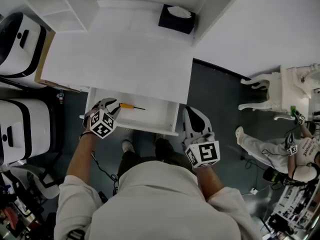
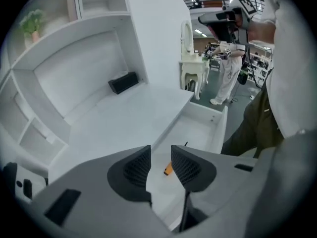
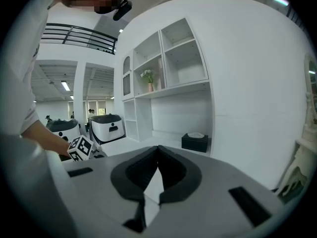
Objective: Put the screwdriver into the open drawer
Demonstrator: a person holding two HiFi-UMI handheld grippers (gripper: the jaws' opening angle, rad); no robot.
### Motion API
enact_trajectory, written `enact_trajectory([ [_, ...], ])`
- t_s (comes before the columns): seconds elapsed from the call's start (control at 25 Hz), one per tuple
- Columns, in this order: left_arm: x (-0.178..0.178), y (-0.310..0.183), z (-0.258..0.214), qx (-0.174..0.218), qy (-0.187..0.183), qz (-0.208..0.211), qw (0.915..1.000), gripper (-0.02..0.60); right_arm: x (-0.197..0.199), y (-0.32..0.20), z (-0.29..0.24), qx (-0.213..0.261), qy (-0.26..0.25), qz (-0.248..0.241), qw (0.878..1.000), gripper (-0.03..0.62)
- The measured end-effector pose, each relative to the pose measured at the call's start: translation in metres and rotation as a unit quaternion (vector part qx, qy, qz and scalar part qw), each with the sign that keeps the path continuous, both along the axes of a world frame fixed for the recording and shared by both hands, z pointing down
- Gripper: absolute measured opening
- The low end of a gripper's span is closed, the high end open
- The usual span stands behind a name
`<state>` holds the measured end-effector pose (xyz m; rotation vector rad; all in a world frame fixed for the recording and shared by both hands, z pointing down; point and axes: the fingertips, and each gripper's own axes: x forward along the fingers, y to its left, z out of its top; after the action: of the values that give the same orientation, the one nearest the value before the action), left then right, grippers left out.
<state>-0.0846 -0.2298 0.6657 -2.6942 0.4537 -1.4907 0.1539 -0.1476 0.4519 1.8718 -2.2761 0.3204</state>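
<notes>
so the screwdriver (image 1: 131,106) is lying in the open drawer (image 1: 159,115), 3 o'clock of the released left gripper (image 1: 111,104); right gripper (image 1: 191,112) clenched, empty.

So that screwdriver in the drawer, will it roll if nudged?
Probably: the screwdriver lies loose on the smooth floor of the drawer, and its orange handle looks rounded. Likely stiff and light, given the thin shaft. The walls should stop it.

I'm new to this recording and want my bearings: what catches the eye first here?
The orange-handled screwdriver lies in the open drawer at the white desk's front, and the left gripper, jaws apart and empty, is right by its handle. The right gripper hangs shut off the drawer's right end. A black tissue box sits at the desk's back.
</notes>
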Motion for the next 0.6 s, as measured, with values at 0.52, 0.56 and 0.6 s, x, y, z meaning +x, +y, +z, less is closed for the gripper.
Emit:
enact_trajectory([
  [0.52,-0.025,0.009,-0.15,0.041,0.245,-0.187,0.9503,0.113,-0.041,-0.009,-0.028,0.038,-0.007,-0.046,0.998,0.005],
  [0.56,-0.028,0.009,-0.162,0.047,0.267,-0.202,0.9412,0.104,-0.044,-0.009,-0.029,0.04,-0.007,-0.049,0.998,0.005],
  [0.6,-0.032,0.009,-0.173,0.054,0.286,-0.216,0.932,0.086,-0.047,-0.01,-0.03,0.041,-0.008,-0.052,0.998,0.005],
])
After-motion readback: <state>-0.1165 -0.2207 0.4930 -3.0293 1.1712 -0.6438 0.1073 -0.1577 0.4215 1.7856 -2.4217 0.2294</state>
